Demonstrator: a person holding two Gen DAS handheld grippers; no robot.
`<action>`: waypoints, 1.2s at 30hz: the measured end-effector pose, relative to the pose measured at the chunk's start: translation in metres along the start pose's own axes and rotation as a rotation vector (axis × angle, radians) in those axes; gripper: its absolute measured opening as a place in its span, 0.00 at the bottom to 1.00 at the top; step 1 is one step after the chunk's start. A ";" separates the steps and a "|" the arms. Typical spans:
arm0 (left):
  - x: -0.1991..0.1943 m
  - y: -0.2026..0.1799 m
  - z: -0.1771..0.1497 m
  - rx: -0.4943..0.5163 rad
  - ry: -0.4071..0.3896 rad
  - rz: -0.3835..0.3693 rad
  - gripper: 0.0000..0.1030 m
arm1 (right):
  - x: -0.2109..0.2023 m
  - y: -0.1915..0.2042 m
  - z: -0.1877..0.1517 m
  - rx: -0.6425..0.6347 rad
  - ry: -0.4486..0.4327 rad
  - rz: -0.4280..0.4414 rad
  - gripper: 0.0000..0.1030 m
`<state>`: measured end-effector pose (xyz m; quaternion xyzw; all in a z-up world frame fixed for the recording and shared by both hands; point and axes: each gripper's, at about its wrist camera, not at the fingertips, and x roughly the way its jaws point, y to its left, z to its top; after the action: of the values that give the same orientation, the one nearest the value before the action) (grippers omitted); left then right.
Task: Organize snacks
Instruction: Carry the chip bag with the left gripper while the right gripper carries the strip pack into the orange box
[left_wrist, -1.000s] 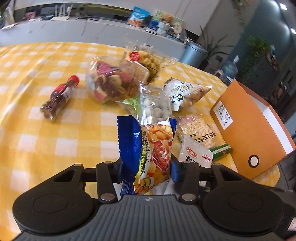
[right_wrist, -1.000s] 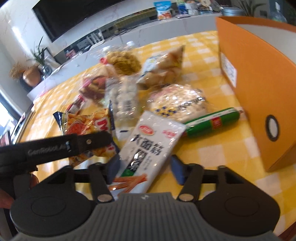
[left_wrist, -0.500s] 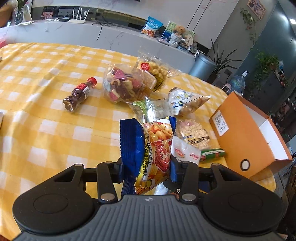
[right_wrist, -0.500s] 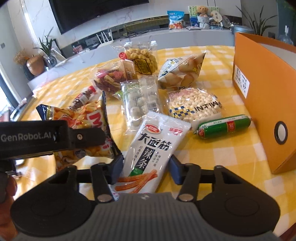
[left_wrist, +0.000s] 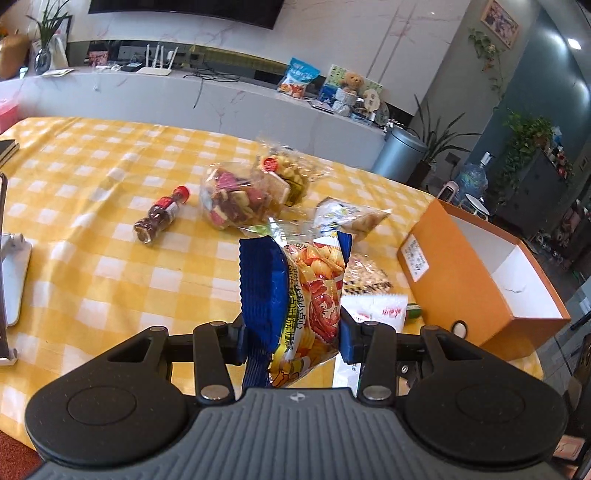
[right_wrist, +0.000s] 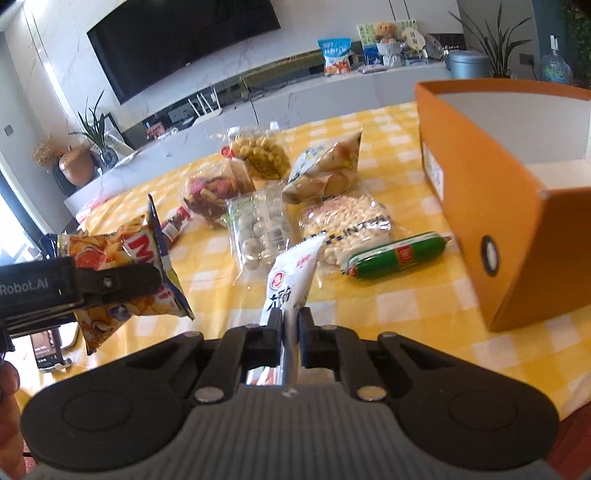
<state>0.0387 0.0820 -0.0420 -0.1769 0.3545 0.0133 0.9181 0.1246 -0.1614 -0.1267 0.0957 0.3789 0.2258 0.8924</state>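
My left gripper (left_wrist: 291, 341) is shut on a blue and orange chip bag (left_wrist: 295, 295), held upright above the yellow checked tablecloth (left_wrist: 92, 177). The same chip bag (right_wrist: 122, 266) shows at the left of the right wrist view, clamped in the left gripper's fingers (right_wrist: 122, 280). My right gripper (right_wrist: 290, 332) is shut on a white spicy-strip packet (right_wrist: 291, 280), squeezed thin and lifted at its near end. An open orange box (right_wrist: 491, 206) with a white inside stands to the right; in the left wrist view the box (left_wrist: 476, 273) lies at the table's right edge.
Loose snacks lie mid-table: a green sausage (right_wrist: 399, 254), a bag of white puffs (right_wrist: 351, 225), white balls in clear wrap (right_wrist: 258, 225), a pastry bag (right_wrist: 325, 173), mixed chips (left_wrist: 236, 199), yellow puffs (left_wrist: 288, 173) and a small dark bottle (left_wrist: 162, 214). A white stand (left_wrist: 13, 269) sits at the left.
The right gripper's jaws have closed from wide apart onto the white packet and lifted its near end. The left gripper has risen and pulled back with the chip bag.
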 end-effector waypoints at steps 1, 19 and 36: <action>-0.001 -0.003 0.000 0.005 -0.002 -0.003 0.48 | -0.006 -0.002 0.001 0.003 -0.011 0.002 0.05; 0.005 -0.126 0.056 0.239 -0.070 -0.185 0.48 | -0.131 -0.075 0.084 0.012 -0.307 -0.038 0.05; 0.111 -0.243 0.079 0.508 0.206 -0.288 0.48 | -0.109 -0.211 0.128 0.214 -0.147 -0.074 0.05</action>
<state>0.2096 -0.1300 0.0157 0.0097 0.4092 -0.2239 0.8845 0.2195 -0.3990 -0.0412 0.1925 0.3377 0.1435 0.9101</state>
